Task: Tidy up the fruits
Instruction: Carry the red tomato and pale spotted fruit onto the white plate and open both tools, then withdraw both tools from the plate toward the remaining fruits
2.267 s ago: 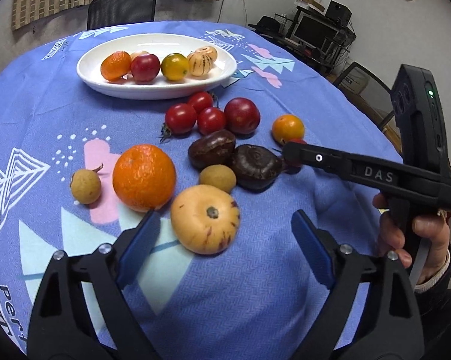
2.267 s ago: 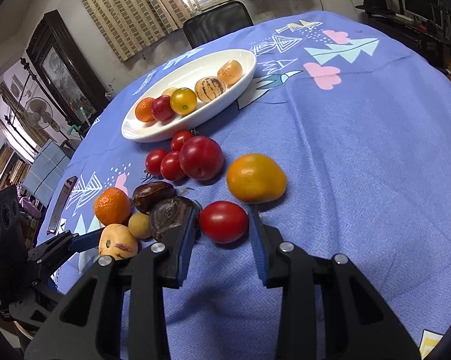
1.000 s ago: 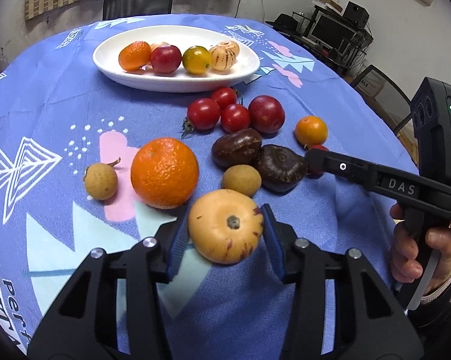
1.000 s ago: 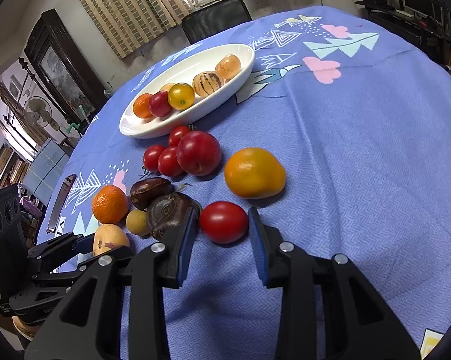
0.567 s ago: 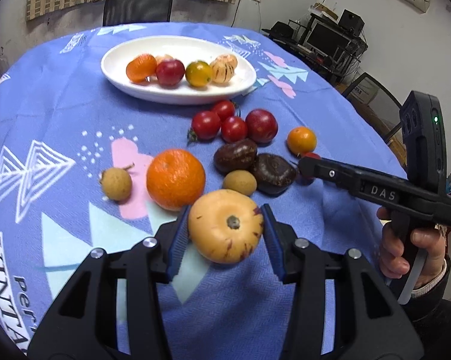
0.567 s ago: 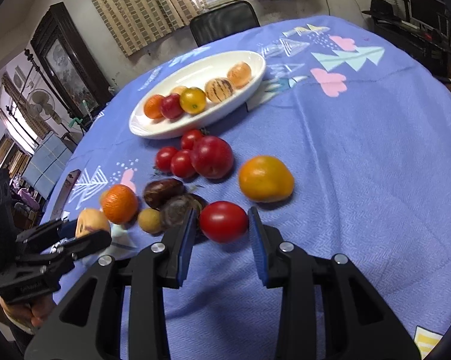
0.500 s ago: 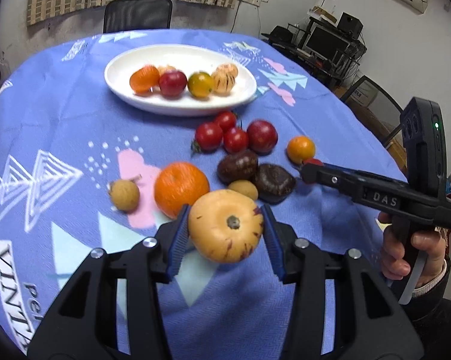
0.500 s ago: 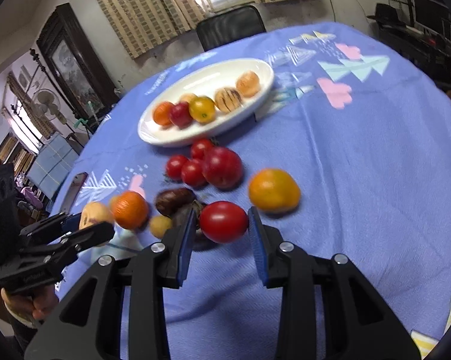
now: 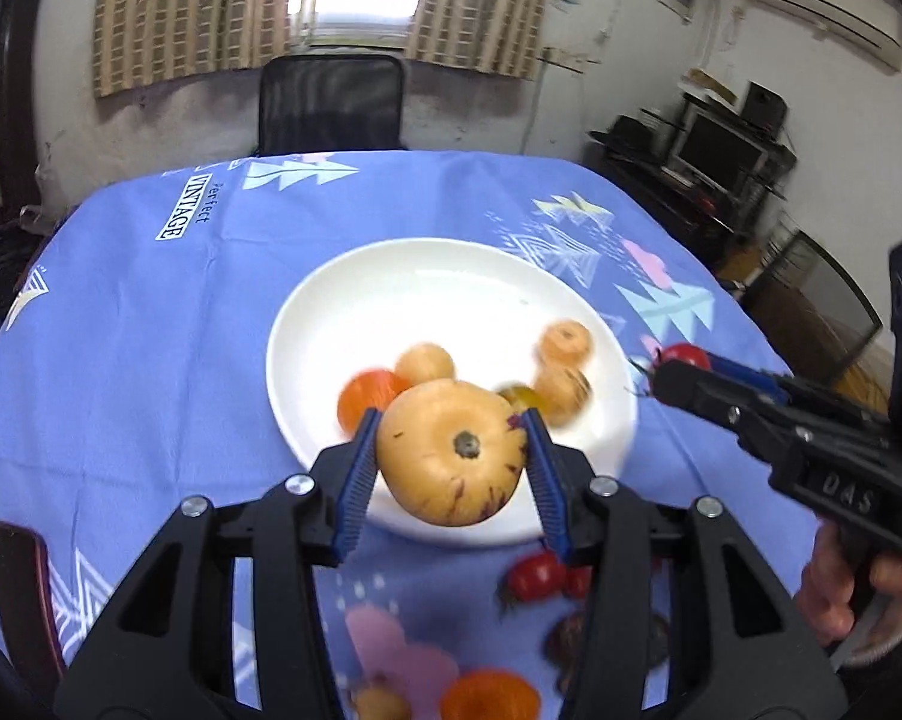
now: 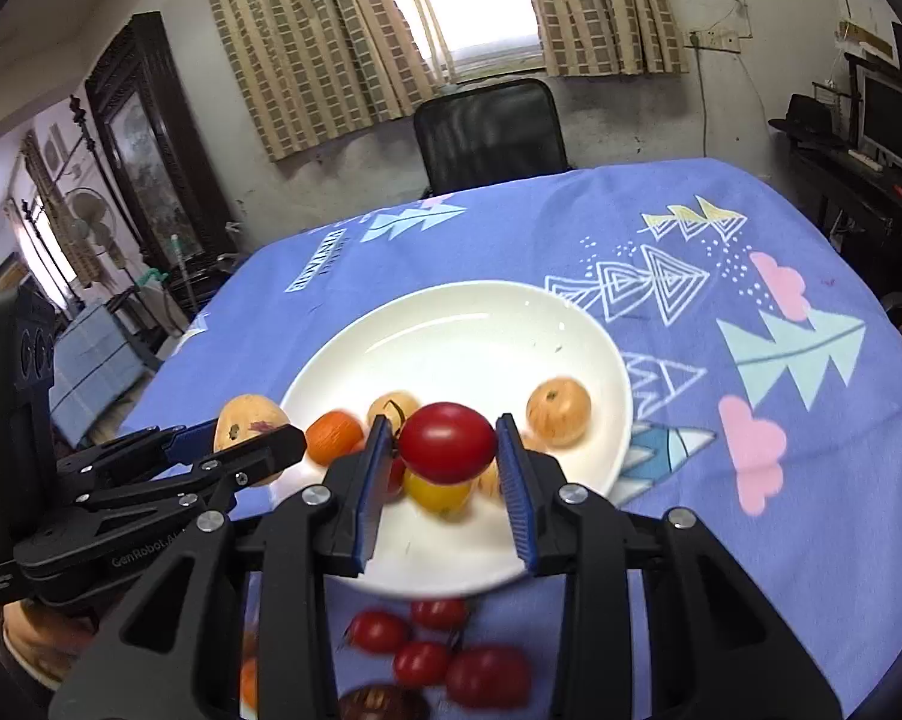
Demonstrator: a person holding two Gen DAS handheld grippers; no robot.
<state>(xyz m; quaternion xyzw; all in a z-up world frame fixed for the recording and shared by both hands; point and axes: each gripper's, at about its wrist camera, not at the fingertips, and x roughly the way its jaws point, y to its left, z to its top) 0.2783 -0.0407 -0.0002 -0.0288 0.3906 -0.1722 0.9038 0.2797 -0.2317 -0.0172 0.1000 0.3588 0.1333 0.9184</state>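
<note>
My left gripper (image 9: 449,461) is shut on a yellow melon-like fruit (image 9: 451,450) with purple streaks, held above the near rim of the white plate (image 9: 426,294). My right gripper (image 10: 444,468) is shut on a red tomato (image 10: 447,441), also held over the plate (image 10: 469,330). Several small fruits lie in the plate: an orange one (image 10: 332,435), a yellow one (image 10: 435,495) and a striped pale one (image 10: 557,410). In the left wrist view the right gripper (image 9: 670,375) comes in from the right with the red tomato (image 9: 682,353). In the right wrist view the left gripper (image 10: 234,441) shows at the left with its fruit (image 10: 248,420).
Loose tomatoes (image 10: 426,648), dark fruits (image 10: 378,705) and an orange (image 9: 490,696) lie on the blue tablecloth (image 10: 751,300) in front of the plate. A black chair (image 10: 490,132) stands at the far table edge. A person's hand (image 9: 853,588) grips the right handle.
Both grippers have lifted their fruits off the cloth and carried them forward to above the plate. The loose fruits now lie below and behind the fingers.
</note>
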